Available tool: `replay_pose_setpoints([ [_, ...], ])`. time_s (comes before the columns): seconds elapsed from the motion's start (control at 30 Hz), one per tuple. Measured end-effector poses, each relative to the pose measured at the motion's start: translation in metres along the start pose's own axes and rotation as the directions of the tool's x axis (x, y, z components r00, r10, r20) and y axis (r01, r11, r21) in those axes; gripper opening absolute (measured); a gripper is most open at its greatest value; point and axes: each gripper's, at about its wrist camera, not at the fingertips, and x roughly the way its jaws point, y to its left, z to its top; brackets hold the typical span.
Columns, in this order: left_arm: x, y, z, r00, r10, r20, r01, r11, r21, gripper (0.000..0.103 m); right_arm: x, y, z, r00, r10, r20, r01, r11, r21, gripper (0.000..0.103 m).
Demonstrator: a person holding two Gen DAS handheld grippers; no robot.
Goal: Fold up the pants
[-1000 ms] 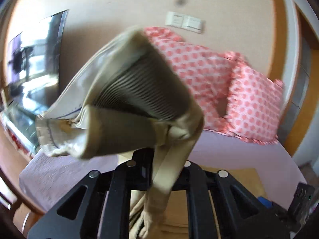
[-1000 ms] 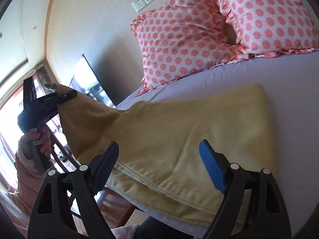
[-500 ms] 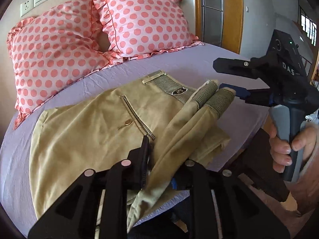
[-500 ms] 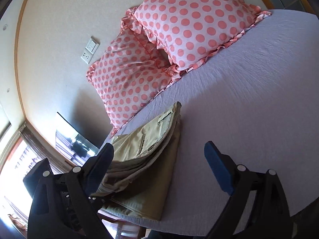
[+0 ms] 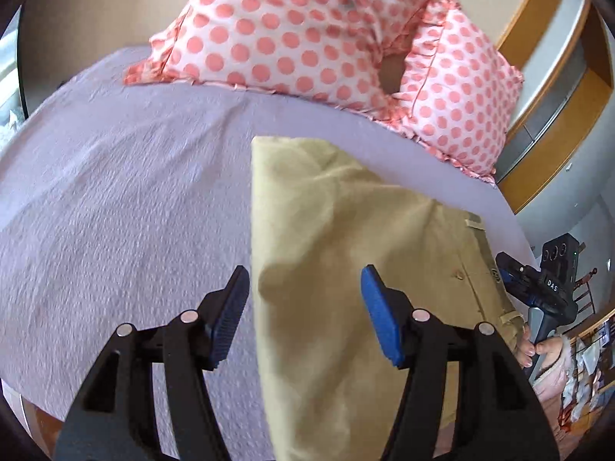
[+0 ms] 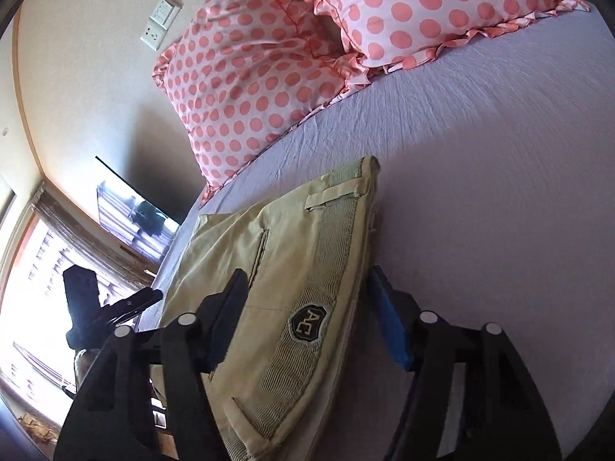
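The beige pants (image 5: 346, 253) lie folded into a flat stack on the lilac bed sheet (image 5: 115, 211). In the right wrist view the ribbed waistband with a dark badge (image 6: 309, 320) is on top. My left gripper (image 5: 303, 303) is open and empty, hovering over the folded edge. My right gripper (image 6: 305, 307) is open and empty over the waistband end. The right gripper also shows in the left wrist view (image 5: 538, 288) at the bed's right edge. The left gripper shows in the right wrist view (image 6: 111, 307).
Two pink polka-dot pillows (image 5: 307, 34) (image 6: 269, 77) lie at the head of the bed against the wall. A dark TV screen (image 6: 134, 211) hangs on the wall to the left. A wooden door frame (image 5: 557, 77) is to the right.
My left gripper has let go of the pant legs, which now lie folded over the stack, and it has opened and drawn back. My right gripper has moved in over the waistband.
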Motion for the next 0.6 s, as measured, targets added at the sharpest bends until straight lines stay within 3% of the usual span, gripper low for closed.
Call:
replay_pose_setpoints([
  [0.07,0.015,0.010,0.005,0.996,-0.070,-0.052,0.068,0.997,-0.042,0.059,0.009,0.001,0.002,1.000,-0.004,-0.016,0.004,1.000,-0.018,0.046],
  [0.13,0.020,0.012,0.003,0.994,-0.089,-0.066,0.086,0.995,-0.045,0.059,0.012,-0.001,0.004,0.999,0.041,-0.032,-0.041,0.999,-0.012,0.044],
  [0.3,0.038,0.010,0.017,0.986,-0.143,-0.082,0.142,0.990,-0.018,0.062,0.016,-0.004,0.010,0.997,0.048,-0.059,-0.048,0.999,0.005,0.039],
  [0.37,0.045,0.013,0.023,0.981,-0.175,-0.088,0.172,0.984,-0.042,0.053,0.020,0.001,0.009,0.995,0.025,-0.094,-0.027,0.999,-0.023,0.039],
  [0.4,0.048,0.016,0.024,0.977,-0.192,-0.090,0.187,0.980,-0.061,0.042,0.022,0.002,0.010,0.993,0.034,-0.112,-0.036,0.999,-0.016,0.039],
  [0.43,0.048,0.019,0.025,0.975,-0.203,-0.088,0.197,0.977,-0.077,0.027,0.023,0.002,0.010,0.990,0.056,-0.126,-0.057,0.998,-0.003,0.033],
  [0.47,0.047,0.020,0.025,0.974,-0.212,-0.084,0.205,0.975,-0.082,0.020,0.024,0.000,0.009,0.986,0.087,-0.139,-0.086,0.996,0.013,0.020],
  [0.5,0.044,0.021,0.025,0.971,-0.226,-0.079,0.220,0.972,-0.079,0.010,0.023,0.000,0.008,0.982,0.121,-0.143,-0.119,0.993,0.028,0.016],
  [0.6,0.028,0.013,0.029,0.970,-0.239,-0.042,0.237,0.970,-0.047,0.007,0.018,0.006,0.013,0.978,0.170,-0.117,-0.168,0.985,0.027,0.013],
])
